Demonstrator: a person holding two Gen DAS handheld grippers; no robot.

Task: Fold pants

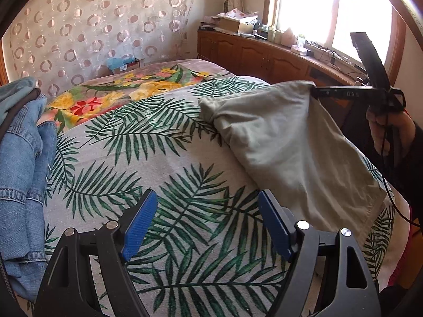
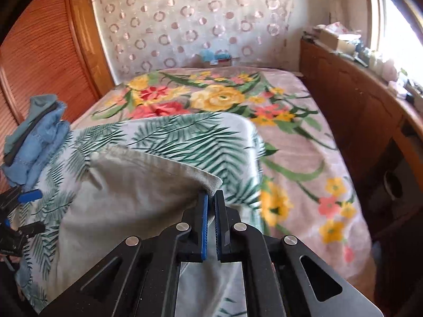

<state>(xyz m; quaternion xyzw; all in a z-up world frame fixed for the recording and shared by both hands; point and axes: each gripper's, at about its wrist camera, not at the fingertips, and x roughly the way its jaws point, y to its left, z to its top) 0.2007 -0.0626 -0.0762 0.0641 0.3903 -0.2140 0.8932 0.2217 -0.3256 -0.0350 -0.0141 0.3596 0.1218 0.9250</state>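
Observation:
Pale grey-green pants (image 1: 288, 142) lie on the palm-leaf sheet (image 1: 169, 163) of the bed, with one corner lifted at the right. My right gripper (image 1: 314, 91) is shut on that raised corner, held by a hand (image 1: 386, 129). In the right wrist view the pants (image 2: 127, 198) hang down to the left from the right gripper (image 2: 210, 198), whose blue pads pinch the hem. My left gripper (image 1: 207, 203) hovers open above the leaf sheet, left of the pants, with nothing between its fingers. It also shows at the left edge as the left gripper (image 2: 18, 211).
A heap of blue jeans (image 1: 23, 163) and other clothes lies at the bed's left side, seen also as the jeans (image 2: 37, 137). A floral blanket (image 2: 285, 137) covers the far and right bed. A wooden cabinet (image 1: 264, 55) with clutter runs under the window; louvred doors (image 2: 39, 60) stand left.

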